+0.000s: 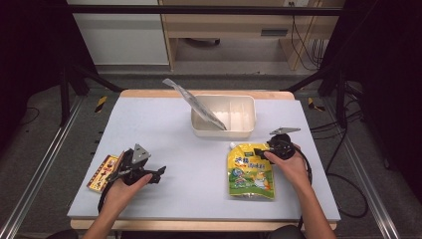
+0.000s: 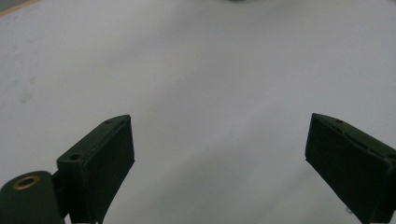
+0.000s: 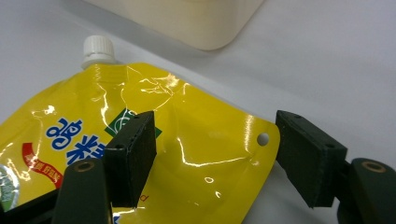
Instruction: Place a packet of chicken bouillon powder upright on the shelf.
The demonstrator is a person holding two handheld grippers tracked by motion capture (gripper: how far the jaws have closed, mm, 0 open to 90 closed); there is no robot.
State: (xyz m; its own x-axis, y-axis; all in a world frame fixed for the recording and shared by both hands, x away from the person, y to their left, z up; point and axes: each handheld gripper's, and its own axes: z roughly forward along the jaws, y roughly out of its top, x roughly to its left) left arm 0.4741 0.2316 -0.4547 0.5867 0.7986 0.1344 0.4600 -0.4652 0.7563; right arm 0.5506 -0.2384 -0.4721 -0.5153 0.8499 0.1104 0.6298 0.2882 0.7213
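Yellow pouch (image 3: 140, 140) lies flat on the desk (image 1: 189, 149); my right tool (image 3: 212, 154) straddles its top corner, jaws wide. Next: close, lift.

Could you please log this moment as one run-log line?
right gripper: jaws open over yellow spouted pouch corner, no grip | left gripper: open above table | silver packet leaning in white bin

- Pale grey surface (image 1: 164, 129) with a wooden edge.
- Grey floor (image 1: 45, 149) around it, cables (image 1: 348, 164) trailing at right.
- Light wood cabinet (image 1: 224, 30) behind.
- Dark frame bars (image 1: 199, 10) at the sides and overhead.
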